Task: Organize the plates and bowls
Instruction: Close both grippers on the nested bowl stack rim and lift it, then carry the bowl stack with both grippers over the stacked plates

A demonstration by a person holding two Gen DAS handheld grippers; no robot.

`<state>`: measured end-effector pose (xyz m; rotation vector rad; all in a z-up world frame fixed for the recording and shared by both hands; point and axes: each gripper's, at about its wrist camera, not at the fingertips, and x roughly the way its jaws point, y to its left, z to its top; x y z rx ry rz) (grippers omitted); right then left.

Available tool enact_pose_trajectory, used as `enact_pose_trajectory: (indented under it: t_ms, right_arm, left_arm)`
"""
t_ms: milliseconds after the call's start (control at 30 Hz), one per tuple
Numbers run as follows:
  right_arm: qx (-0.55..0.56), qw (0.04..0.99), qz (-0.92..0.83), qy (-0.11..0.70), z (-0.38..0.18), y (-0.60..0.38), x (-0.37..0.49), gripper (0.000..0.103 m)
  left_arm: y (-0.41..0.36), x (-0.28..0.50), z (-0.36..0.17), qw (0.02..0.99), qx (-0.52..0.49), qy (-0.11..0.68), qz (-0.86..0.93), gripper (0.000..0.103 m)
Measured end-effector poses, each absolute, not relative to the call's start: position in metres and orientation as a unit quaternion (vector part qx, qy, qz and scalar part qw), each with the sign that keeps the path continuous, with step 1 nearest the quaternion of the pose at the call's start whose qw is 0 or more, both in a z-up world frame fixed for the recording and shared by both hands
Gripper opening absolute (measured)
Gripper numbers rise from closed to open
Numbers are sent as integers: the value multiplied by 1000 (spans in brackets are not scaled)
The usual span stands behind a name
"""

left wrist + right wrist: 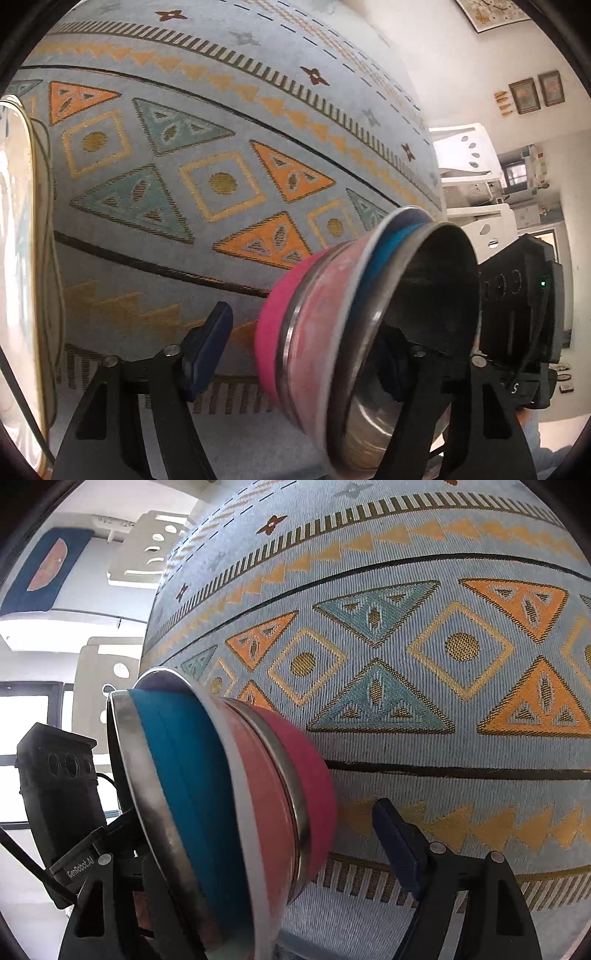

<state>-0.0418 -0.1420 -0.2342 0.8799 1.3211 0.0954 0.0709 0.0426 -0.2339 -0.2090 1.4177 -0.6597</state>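
**Steel-rimmed bowl stack carried between both grippers**

Steel rims and coloured shells mark your nested stack: a pink bowl at the bottom and a blue bowl nested above it, tipped on its side above the patterned tablecloth. Your left gripper has only its outer finger clear; the stack hides the inner one, so I cannot tell whether it pinches the rim. The same goes for your right gripper. Expect stiff, light, slick bowls that may slide apart; hold at the rims, level. At 9 o'clock the left view alone shows a gold-rimmed plate; the right view alone shows the blue shell broadside.
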Motion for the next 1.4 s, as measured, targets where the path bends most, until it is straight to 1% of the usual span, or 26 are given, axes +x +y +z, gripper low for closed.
enact_pose_trajectory:
  t_ms: [67,100,133,167,233,300,367,733,900,1067,1267,1400]
  right_arm:
    - [401,700,45,589,-234,-145,-45,80]
    - [403,700,44,588,-233,-145,-45,79]
    - [407,700,47,585,-233,-146,-47,67]
    - [424,695,66,577,-234,-147,-49,58]
    - [425,696,68,575,-232,-145,-52,57]
    - [411,702,68,577,-229,-143,-52,57]
    - [394,711,64,579,-225,-137,-50,57]
    - [338,735,56,586,-204,-125,-48,55]
    - [356,718,61,595,-210,-124,-45,55]
    - [423,673,57,604,-221,-138,-47,55]
    - [448,670,61,589,-205,-141,-48,55]
    - [452,673,75,581,-187,-134,-43,55]
  left_arm:
    - [38,68,-230,708,-93,631,-302,56]
    - [34,66,-227,715,-80,626,-302,56]
    - [33,64,-225,720,-72,621,-300,55]
    - [32,65,-226,721,-70,620,-300,55]
    - [32,64,-224,726,-64,617,-297,53]
    - [30,63,-221,735,-47,610,-292,48]
    - [29,62,-217,743,-29,602,-289,44]
    - [32,62,-200,759,-34,581,-293,44]
    - [26,63,-198,761,-24,577,-295,44]
    - [14,69,-190,760,3,576,-299,44]
    - [13,72,-164,775,11,553,-305,44]
    - [27,73,-137,794,18,532,-293,44]
